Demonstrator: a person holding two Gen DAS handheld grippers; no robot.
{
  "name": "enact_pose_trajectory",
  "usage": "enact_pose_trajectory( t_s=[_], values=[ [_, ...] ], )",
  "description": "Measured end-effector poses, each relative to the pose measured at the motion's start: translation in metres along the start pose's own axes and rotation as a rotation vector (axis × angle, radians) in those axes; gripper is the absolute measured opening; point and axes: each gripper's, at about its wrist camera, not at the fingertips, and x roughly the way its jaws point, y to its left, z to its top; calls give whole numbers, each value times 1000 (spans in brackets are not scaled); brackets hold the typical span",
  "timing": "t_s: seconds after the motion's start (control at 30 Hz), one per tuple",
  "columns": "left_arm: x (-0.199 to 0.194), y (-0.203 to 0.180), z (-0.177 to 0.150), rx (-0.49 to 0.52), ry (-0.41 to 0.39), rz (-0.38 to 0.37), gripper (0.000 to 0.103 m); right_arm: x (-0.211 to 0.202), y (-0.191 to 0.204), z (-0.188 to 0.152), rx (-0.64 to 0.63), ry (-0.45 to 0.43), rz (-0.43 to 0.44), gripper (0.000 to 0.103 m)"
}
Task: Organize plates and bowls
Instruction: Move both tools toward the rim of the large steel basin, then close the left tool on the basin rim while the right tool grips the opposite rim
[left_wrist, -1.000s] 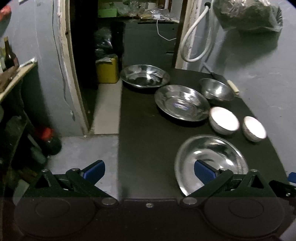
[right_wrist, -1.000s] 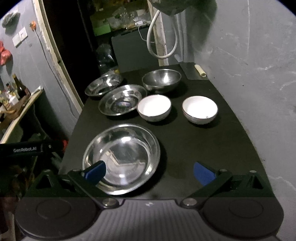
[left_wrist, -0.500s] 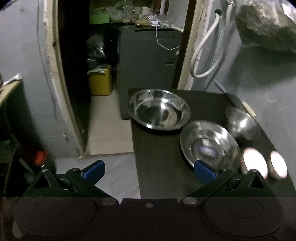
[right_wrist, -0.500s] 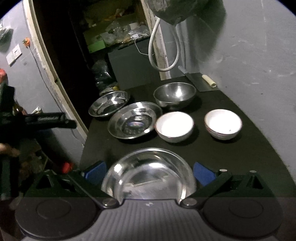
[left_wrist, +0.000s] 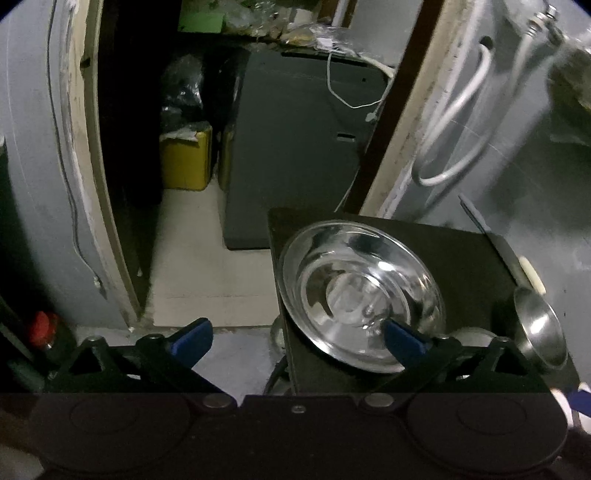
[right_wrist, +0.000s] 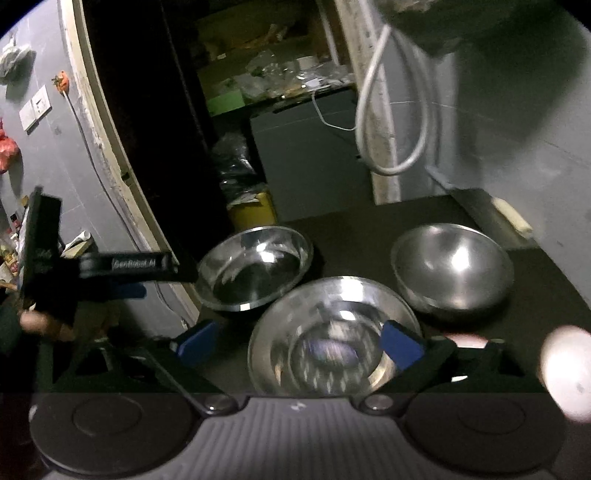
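A shallow steel plate sits on the far left corner of the black table. My left gripper straddles the table's left edge, jaws wide and closing; its right pad hangs over the plate's near rim and the left pad over the floor. My right gripper hovers over a second steel plate, which lies between its closing fingers with no pad pressing it. Behind it are the far plate and a deep steel bowl. A blurred white bowl is at the right.
A knife with a pale handle lies by the grey wall at the table's far right. Beyond the table stand a dark cabinet and a yellow canister. A white hose hangs on the wall. A hand holds the left tool.
Both grippers have travelled forward along the table. The nearest plate has dropped out of view. The left gripper now reaches the far plate and the right one the middle plate.
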Motion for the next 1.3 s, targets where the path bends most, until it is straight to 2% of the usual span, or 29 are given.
enact_pose_trajectory(
  t_s=[0.17, 0.3, 0.53, 0.67, 0.7, 0.83, 0.9, 0.93, 1.13, 1.3],
  values=[
    [20, 6, 2, -52, 14, -10, 95, 48, 1, 24, -31, 9, 8, 91],
    [32, 7, 3, -68, 23, -7, 90, 86, -1, 39, -41, 37, 6, 82],
    [50, 15, 6, -132, 42, -7, 81, 128, -1, 43, -57, 82, 0, 70],
    [56, 17, 5, -150, 55, -24, 65, 142, -3, 43, -38, 100, -4, 59],
    [58, 17, 5, -153, 58, -31, 58, 145, -4, 43, -31, 107, -3, 54],
    [63, 19, 4, -158, 68, -52, 44, 150, -5, 43, -25, 126, -11, 31],
    [65, 20, 4, -162, 71, -63, 32, 153, -7, 42, -21, 135, -14, 23],
    [66, 21, 4, -161, 74, -64, 31, 154, -7, 42, -22, 138, -15, 18],
    [65, 23, 3, -142, 64, -53, 15, 151, -3, 39, -36, 125, 10, 17],
    [50, 18, 3, -106, 21, -72, 14, 140, -2, 39, -23, 101, 9, 17]
  ],
)
